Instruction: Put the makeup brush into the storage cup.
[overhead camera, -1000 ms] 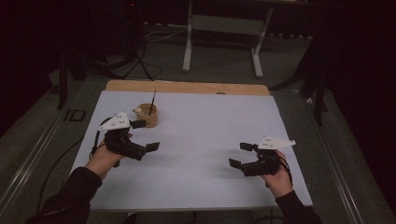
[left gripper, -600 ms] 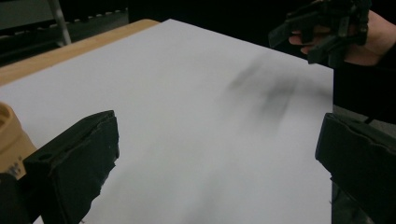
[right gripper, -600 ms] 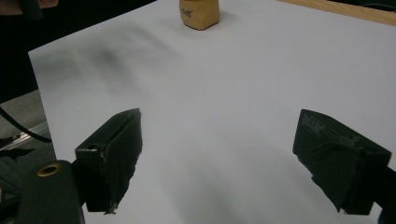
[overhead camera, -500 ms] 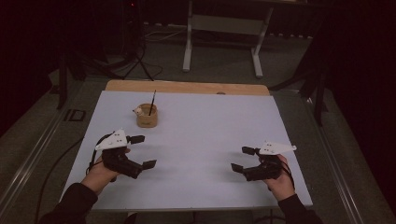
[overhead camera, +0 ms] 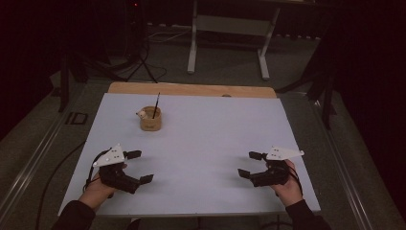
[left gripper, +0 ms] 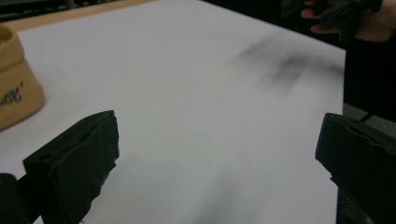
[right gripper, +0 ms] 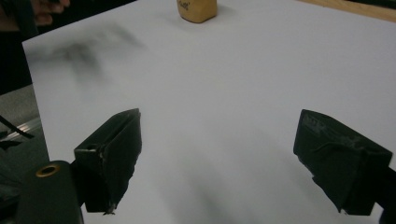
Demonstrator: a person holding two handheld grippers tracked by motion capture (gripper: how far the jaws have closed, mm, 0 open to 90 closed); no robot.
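Note:
A small tan wooden cup (overhead camera: 151,120) stands on the white table (overhead camera: 206,129) toward the back left, with a thin black stick upright in it and something pale at its rim. It sits at the left edge of the left gripper view (left gripper: 16,91) and at the top of the right gripper view (right gripper: 196,9). My left gripper (overhead camera: 140,166) hovers open near the front left corner, nothing between its wide-spread jaws. My right gripper (overhead camera: 250,164) is open near the front right, its jaws also bare.
A wooden strip (overhead camera: 191,89) runs along the table's far edge. Beyond it stand a metal frame (overhead camera: 227,43) and cables on the dark floor. Metal rails run along both sides of the table.
My left gripper has drawn back from beside the cup toward the front left corner. The right gripper has shifted slightly nearer the front edge. Both have stayed open.

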